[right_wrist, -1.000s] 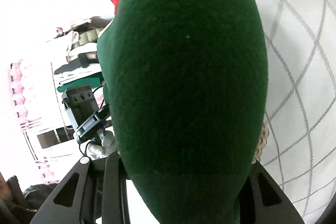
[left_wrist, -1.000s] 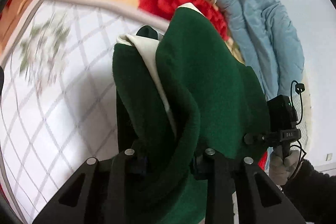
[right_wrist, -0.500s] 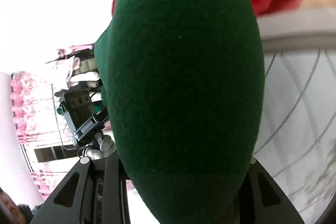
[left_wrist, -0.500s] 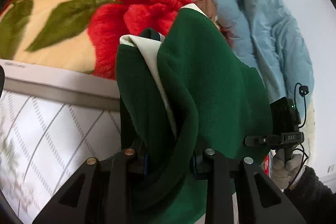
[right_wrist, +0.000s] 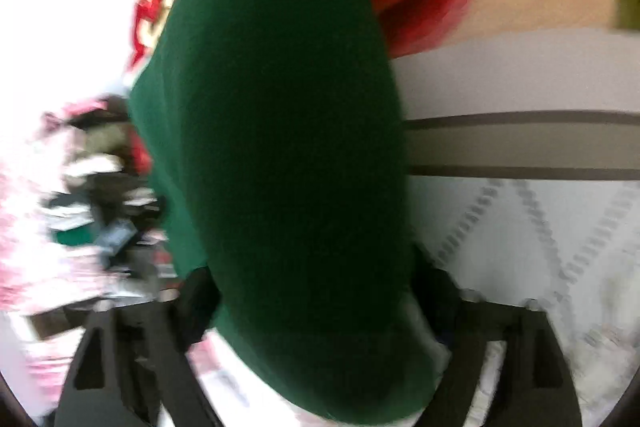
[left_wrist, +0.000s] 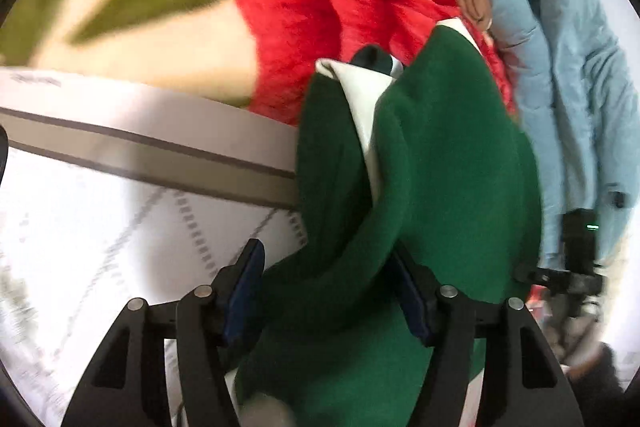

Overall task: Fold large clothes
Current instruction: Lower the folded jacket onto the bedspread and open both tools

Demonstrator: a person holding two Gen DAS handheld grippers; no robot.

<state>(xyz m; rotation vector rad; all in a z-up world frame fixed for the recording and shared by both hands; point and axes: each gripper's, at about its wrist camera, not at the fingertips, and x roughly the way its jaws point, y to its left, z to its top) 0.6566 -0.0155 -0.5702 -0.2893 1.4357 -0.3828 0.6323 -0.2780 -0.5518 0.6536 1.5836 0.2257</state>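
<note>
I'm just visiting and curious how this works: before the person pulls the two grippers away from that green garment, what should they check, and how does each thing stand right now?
1. Left gripper letting go: ok, its jaws are opening, though the green garment still lies between them.
2. Right gripper letting go: ok, its jaws are opening with the garment bulging between them.
3. Cloth free of the left pads: ok on that side, a gap shows; the other pad cannot tell.
4. Cloth free of the right gripper's fingers: cannot tell, the picture is blurred.
5. Garment resting on the white checked sheet: cannot tell.
6. Fold neat: cannot tell; a cream lining shows at the top.
</note>
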